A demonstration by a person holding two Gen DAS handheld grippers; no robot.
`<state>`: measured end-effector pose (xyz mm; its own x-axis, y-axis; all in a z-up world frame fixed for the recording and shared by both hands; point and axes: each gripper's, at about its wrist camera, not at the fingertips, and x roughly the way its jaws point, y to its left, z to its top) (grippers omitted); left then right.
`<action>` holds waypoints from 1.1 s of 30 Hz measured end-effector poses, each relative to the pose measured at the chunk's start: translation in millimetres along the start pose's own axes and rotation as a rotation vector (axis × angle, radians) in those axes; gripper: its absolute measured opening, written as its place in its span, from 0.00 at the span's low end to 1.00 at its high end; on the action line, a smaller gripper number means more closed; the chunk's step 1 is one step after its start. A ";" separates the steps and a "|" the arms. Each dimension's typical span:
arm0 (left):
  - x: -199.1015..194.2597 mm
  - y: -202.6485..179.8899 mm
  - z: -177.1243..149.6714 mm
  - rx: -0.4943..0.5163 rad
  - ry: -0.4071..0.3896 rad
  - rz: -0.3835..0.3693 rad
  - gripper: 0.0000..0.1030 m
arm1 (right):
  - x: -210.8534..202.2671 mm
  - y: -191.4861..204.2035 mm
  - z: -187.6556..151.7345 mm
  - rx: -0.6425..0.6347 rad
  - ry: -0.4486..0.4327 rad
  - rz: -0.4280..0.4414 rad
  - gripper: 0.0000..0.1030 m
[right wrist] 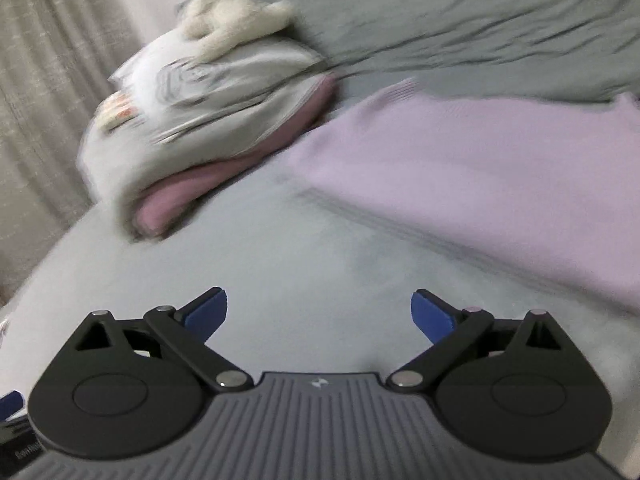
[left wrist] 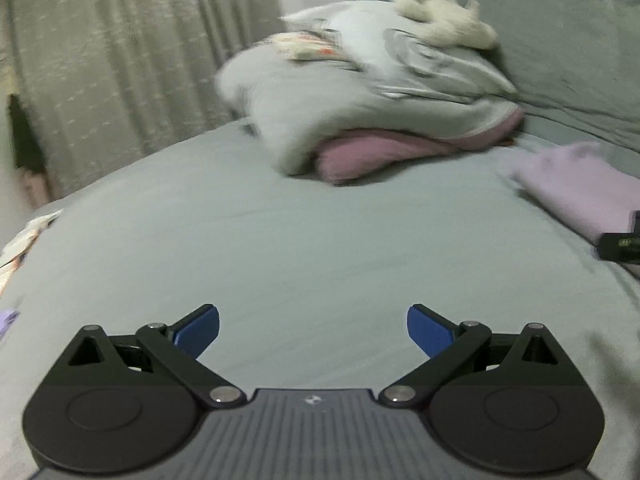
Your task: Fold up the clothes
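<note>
Lilac top [right wrist: 480, 172] lies flat on the grey sheet [right wrist: 280, 264], folded into a broad band. Long axis in the right wrist view runs diagonal, from upper left near the pile to lower right at the frame edge; ribbed hem edge faces the camera along its near side. In the left wrist view the same top [left wrist: 572, 184] sits at the far right, only partly in frame, w/ a dark bit of the other tool touching or overlapping its near corner — can't tell which.

Left gripper [left wrist: 313, 330]: jaws spread wide, nothing btwn them, only bare sheet [left wrist: 280, 240] beyond. Right gripper [right wrist: 319, 314]: jaws spread wide too, empty, the top just beyond its right finger, not touching.

Pile [left wrist: 360, 92] of loose clothes sits farther back on the bed: grey garment on top of a pink one [left wrist: 360, 156], cream fluffy item [left wrist: 440, 20] at the crest. Pile and lilac top are apart, gap of sheet btwn them. Curtain [left wrist: 120, 60] hangs behind, left. Both views blurred; fine detail of prints on the pile not readable.
</note>
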<state>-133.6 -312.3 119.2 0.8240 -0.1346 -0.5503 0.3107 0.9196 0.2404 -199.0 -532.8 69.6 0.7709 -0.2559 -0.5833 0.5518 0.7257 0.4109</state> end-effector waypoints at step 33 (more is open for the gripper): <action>-13.5 296.9 -164.8 -0.384 0.113 0.161 0.99 | -0.8 266.5 -191.6 -0.608 0.152 0.186 0.99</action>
<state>-130.6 23.5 66.2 0.7841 0.0436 -0.6191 -0.0343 0.9990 0.0269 -113.5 -216.8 45.4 0.7580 -0.0306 -0.6515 0.1008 0.9924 0.0707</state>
